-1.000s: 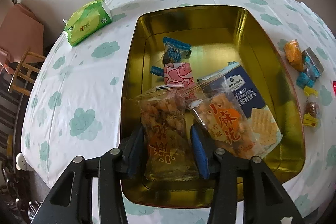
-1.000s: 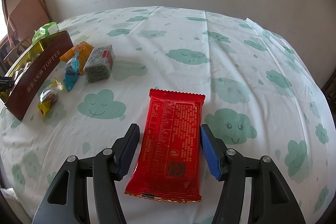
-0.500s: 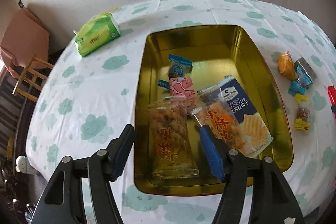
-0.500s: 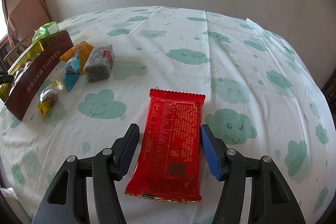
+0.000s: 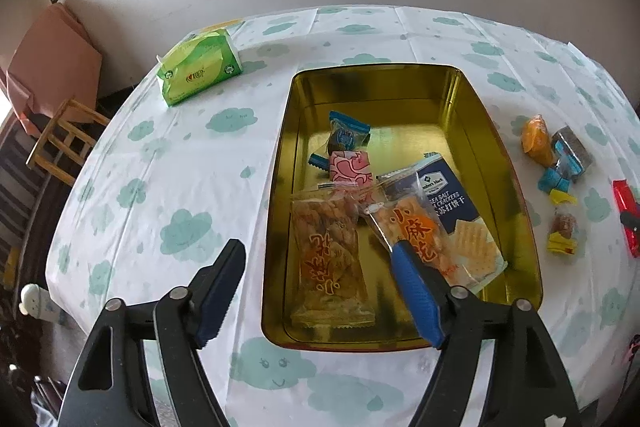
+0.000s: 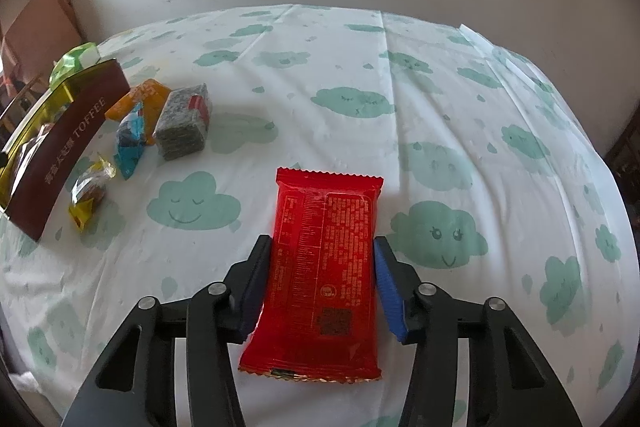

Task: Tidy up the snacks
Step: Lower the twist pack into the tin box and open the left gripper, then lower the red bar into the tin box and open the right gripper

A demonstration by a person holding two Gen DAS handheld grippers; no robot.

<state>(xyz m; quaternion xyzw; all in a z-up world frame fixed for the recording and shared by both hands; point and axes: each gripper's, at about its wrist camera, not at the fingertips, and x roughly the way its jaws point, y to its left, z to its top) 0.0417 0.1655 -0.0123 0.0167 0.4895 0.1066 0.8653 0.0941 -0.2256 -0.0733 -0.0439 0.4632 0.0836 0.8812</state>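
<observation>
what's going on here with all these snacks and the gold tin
A person with a gripper in each hand is sorting snacks into the gold tin. The left gripper is opening above a twist-snack bag lying in the tin. The right gripper is closing on a red packet on the tablecloth.

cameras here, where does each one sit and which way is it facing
Left wrist: sits on the left tongs, angled down over the gold tin of snacks; only the tongs' two fingers show, opening, clear of the twist snack bag.
Right wrist: sits on the right tongs, angled down at the red packet on the tablecloth; its fingers are closing on the packet's sides.
Shared: tin, red packet, tissue pack, loose sweets, window wall.
</observation>
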